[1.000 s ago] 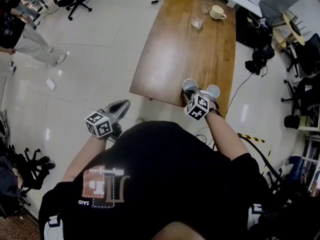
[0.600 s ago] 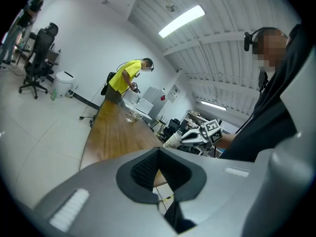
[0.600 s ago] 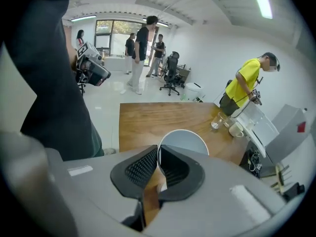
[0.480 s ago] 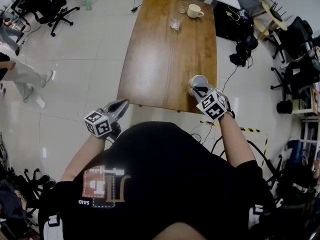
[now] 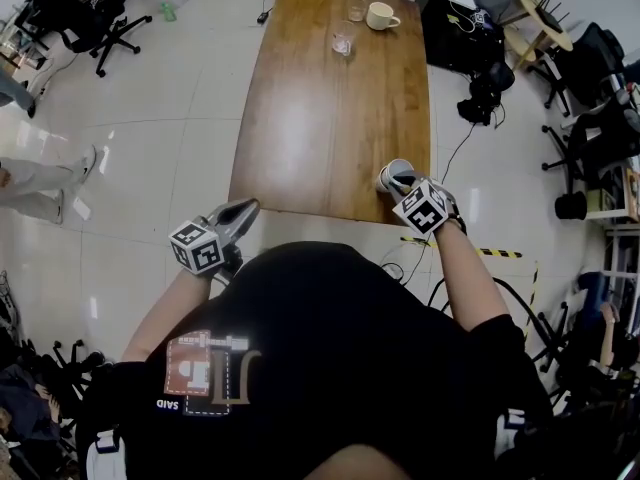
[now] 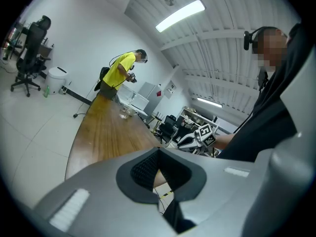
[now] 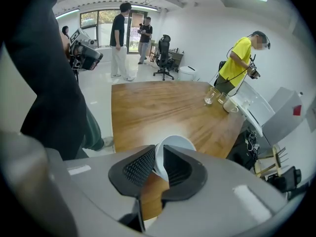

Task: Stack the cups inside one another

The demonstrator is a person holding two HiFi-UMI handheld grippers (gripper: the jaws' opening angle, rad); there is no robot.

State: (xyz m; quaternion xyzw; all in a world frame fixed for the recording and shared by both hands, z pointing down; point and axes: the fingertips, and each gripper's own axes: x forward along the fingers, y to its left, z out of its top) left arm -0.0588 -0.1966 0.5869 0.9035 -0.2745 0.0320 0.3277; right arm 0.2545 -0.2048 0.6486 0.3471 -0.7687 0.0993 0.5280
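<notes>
A white cup sits low over the near right corner of the wooden table, and whether it touches the wood I cannot tell. My right gripper is shut on its rim. In the right gripper view one jaw is inside the cup and the other outside, at the gripper. My left gripper hangs over the floor left of the table's near edge, shut on nothing. A cream mug and two glasses stand at the far end.
Office chairs stand at the far left and bags, cables and chairs crowd the floor right of the table. A person in a yellow shirt stands at the table's far end. Other people stand by the windows.
A second ago two white cups showed side by side at my right gripper; now only one shows there. The head view has swung, and the left gripper has stayed put.
</notes>
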